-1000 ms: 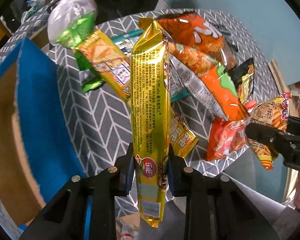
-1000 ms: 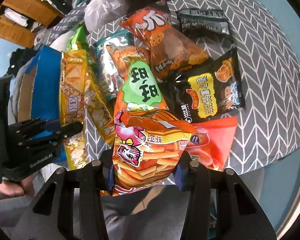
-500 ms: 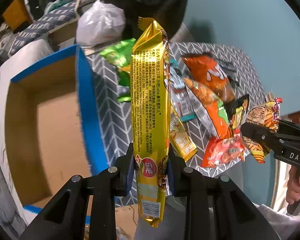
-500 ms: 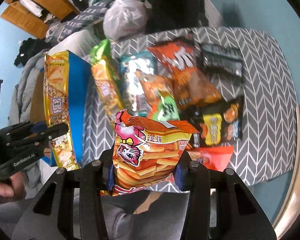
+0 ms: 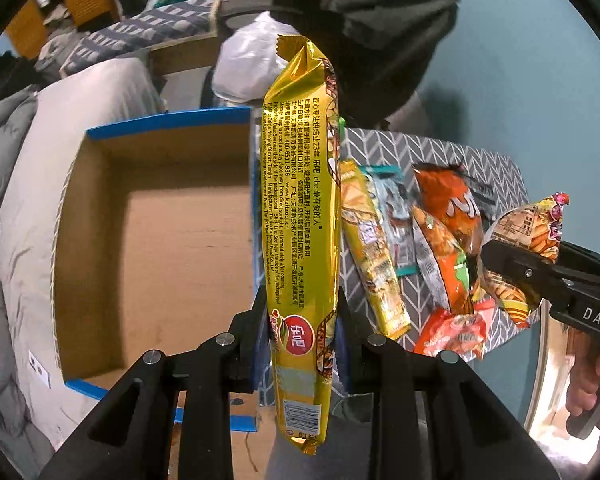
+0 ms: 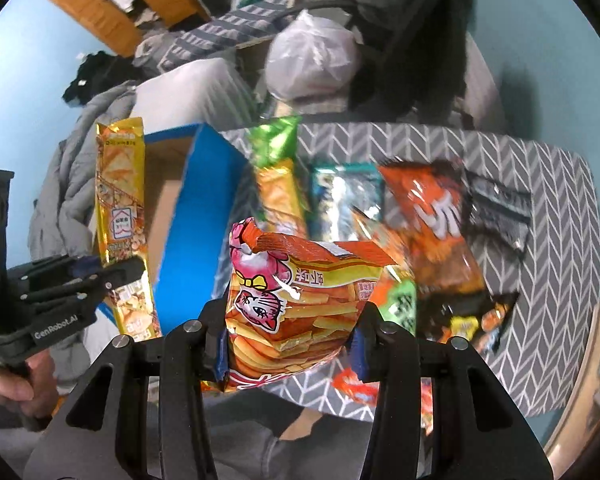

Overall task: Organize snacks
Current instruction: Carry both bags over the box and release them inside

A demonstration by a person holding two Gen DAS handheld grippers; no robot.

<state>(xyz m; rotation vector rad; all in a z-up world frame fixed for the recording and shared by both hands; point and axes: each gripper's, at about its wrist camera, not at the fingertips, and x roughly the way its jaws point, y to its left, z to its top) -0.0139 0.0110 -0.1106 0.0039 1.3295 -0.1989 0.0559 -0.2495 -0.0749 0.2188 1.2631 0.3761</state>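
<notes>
Your left gripper [image 5: 302,320] is pinching a long gold snack packet [image 5: 300,220] above the cardboard box [image 5: 160,240]. Your right gripper [image 6: 288,336] is squeezing an orange cat-print chip bag [image 6: 296,304] over the table's [image 6: 548,280] near edge, beside the snack pile [image 6: 420,216].

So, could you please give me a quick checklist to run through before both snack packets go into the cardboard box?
1. Left gripper shut on the gold packet: ok.
2. Right gripper shut on the shrimp-stick bag: ok.
3. Cardboard box open, floor bare where visible: ok.
4. Gold packet above the box opening: cannot tell; it appears over the box's near wall.
5. Shrimp-stick bag above the box: not ok; it hangs by the table edge.
6. The two grippers apart: ok.
</notes>
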